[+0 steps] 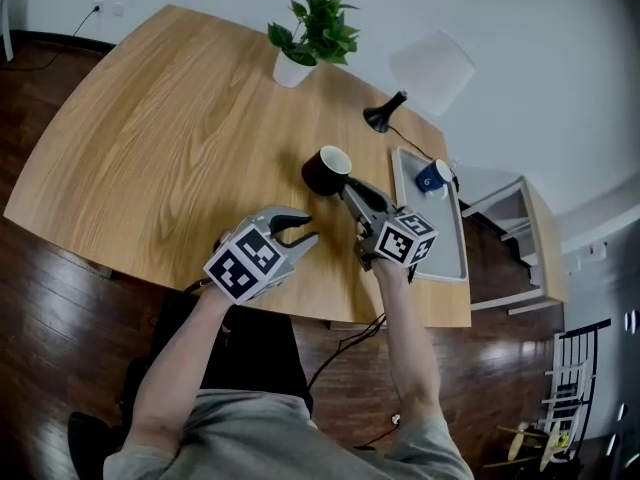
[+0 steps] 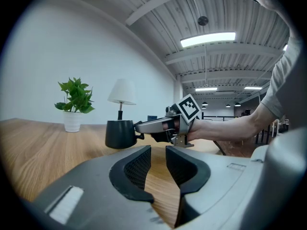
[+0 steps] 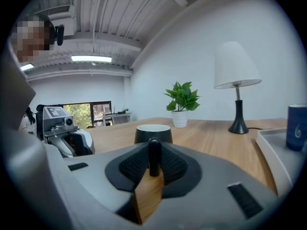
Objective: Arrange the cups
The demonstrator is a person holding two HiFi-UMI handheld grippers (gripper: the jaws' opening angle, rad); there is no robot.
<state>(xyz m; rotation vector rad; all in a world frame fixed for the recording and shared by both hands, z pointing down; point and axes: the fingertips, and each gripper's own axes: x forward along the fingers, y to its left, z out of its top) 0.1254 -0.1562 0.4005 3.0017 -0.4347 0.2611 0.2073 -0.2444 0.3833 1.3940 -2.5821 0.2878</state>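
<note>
- Pinches black mug (image 1: 327, 168) by its handle in right gripper (image 1: 347, 192), near middle of wooden table (image 1: 150, 148)
- Holds left gripper (image 1: 303, 230) spread, empty, by near edge
- Shows blue cup (image 1: 433, 178) upright in grey tray (image 1: 452, 260) at right

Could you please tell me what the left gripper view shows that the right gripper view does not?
Only the left gripper view: the right gripper seen from the side, shut on the handle of the black cup, with the person's forearm behind it.
Only the right gripper view: the left gripper seen from outside, off to the left.
Both: the black cup, the potted plant, the lamp and the wooden table.
</note>
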